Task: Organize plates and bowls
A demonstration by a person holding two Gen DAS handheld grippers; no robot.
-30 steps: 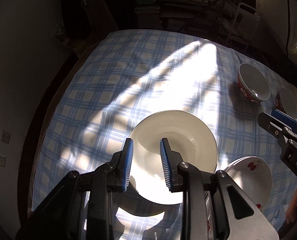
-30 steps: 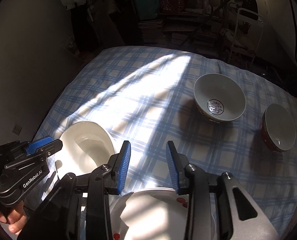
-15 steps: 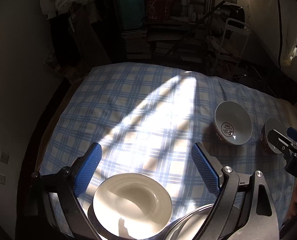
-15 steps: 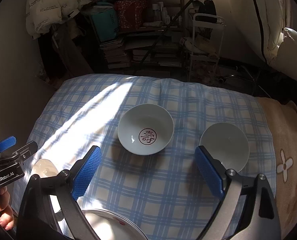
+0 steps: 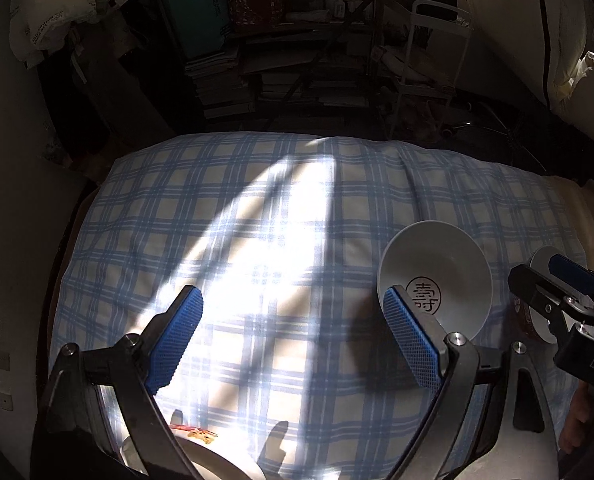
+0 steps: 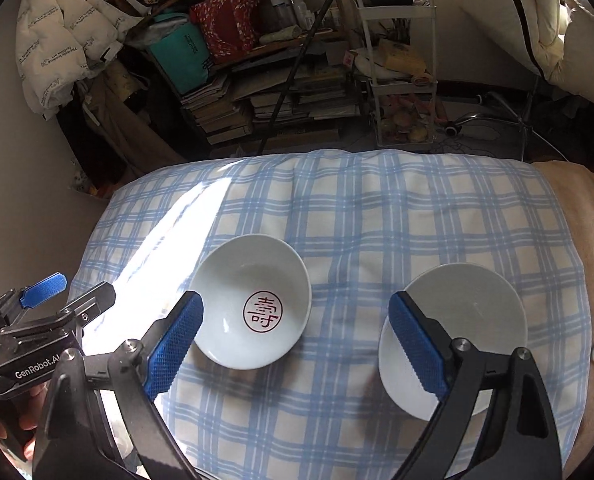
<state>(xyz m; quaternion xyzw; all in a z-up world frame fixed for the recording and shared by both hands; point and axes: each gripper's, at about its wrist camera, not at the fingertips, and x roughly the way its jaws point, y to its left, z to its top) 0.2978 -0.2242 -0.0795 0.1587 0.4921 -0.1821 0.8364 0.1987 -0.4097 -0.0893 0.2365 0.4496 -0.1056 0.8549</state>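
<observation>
Bowls sit on the blue-checked cloth (image 6: 337,208): a white bowl (image 6: 253,300) with a red round character stamped inside, and a plain white bowl (image 6: 457,320) just to its right, apart from it. A plate (image 5: 201,456) lies at the near edge. The left gripper (image 5: 293,340) stands wide and empty above bare cloth; the right gripper (image 6: 297,344), wide but closing slightly, holds nothing.
</observation>
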